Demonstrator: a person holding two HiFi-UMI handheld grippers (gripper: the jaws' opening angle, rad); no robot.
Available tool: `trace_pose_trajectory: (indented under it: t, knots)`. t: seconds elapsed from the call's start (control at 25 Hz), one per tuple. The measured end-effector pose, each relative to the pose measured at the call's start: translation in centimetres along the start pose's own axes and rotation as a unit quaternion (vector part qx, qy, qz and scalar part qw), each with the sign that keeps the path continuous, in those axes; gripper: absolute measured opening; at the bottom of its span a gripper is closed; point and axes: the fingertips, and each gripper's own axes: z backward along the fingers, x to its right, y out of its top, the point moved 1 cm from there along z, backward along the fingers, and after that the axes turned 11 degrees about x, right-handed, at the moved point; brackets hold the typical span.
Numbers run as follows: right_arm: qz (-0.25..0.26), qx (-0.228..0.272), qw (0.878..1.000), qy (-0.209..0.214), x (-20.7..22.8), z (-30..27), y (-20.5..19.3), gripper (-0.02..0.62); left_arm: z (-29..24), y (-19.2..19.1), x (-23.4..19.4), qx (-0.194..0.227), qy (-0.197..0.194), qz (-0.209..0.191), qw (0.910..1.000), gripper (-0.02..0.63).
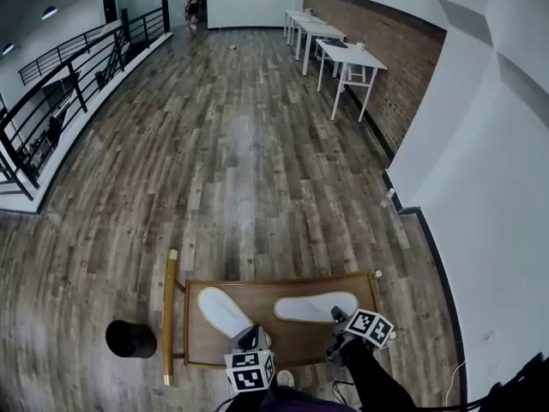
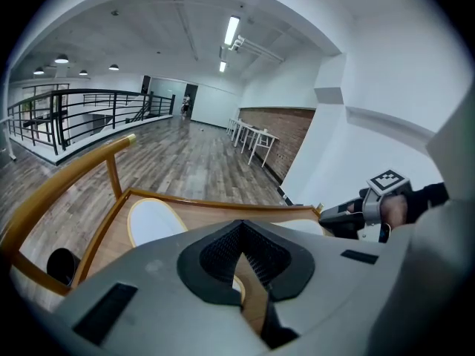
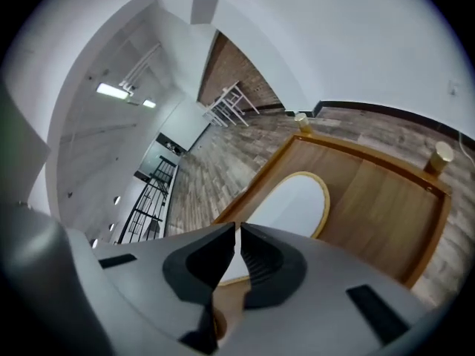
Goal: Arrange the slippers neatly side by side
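I am holding the left hand-held gripper point(image 1: 250, 336), jaws pressed together, at the 5 o'clock end of the left slipper point(image 1: 220, 309) on the table point(image 1: 296, 342). The right hand-held gripper point(image 1: 340, 318), jaws all but shut, is hovering at the 3 o'clock end of the right slipper point(image 1: 307, 307).

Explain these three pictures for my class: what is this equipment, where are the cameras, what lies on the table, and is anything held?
There is no robot: a person holds tongs in each hand. One picture comes from a camera on the person's head, looking down. The others come from cameras riding on the left tongs and the right tongs. On the wooden table lie two white slippers, the left slipper slanted, the right slipper crosswise. Both tongs look closed and hold nothing.
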Motion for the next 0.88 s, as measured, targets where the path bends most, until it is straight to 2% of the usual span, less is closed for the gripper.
trace_pose_trajectory:
  t: [0.16, 0.28, 0.48, 0.6, 0.76, 0.88]
  knots:
    - [-0.060, -0.014, 0.997, -0.048, 1.8, -1.3, 0.4, 0.080, 0.0, -0.1, -0.3, -0.004, 0.002, -0.003, 1.0000, 0.000]
    - [-0.123, -0.032, 0.990, -0.068, 2.6, -2.2, -0.3, 0.095, -0.2, -0.3, -0.5, -0.007, 0.006, -0.002, 1.0000, 0.000]
    - [-0.179, -0.045, 0.978, -0.097, 3.5, -3.2, -1.4, 0.095, -0.5, -0.5, -0.7, -0.011, 0.010, 0.000, 0.9999, 0.000]
    - [-0.199, -0.040, 0.974, -0.101, 3.5, -3.0, -1.1, 0.097, -0.6, -0.4, -1.1, -0.008, 0.014, 0.002, 0.9999, 0.000]
    - [-0.184, -0.051, 0.977, -0.093, 3.9, -2.1, -0.9, 0.097, -0.8, -0.2, -1.4, -0.004, 0.019, 0.009, 0.9998, 0.000]
    - [-0.218, -0.059, 0.971, -0.078, 3.4, -3.1, -1.8, 0.097, -0.9, -0.2, -1.5, -0.007, 0.018, 0.009, 0.9998, 0.000]
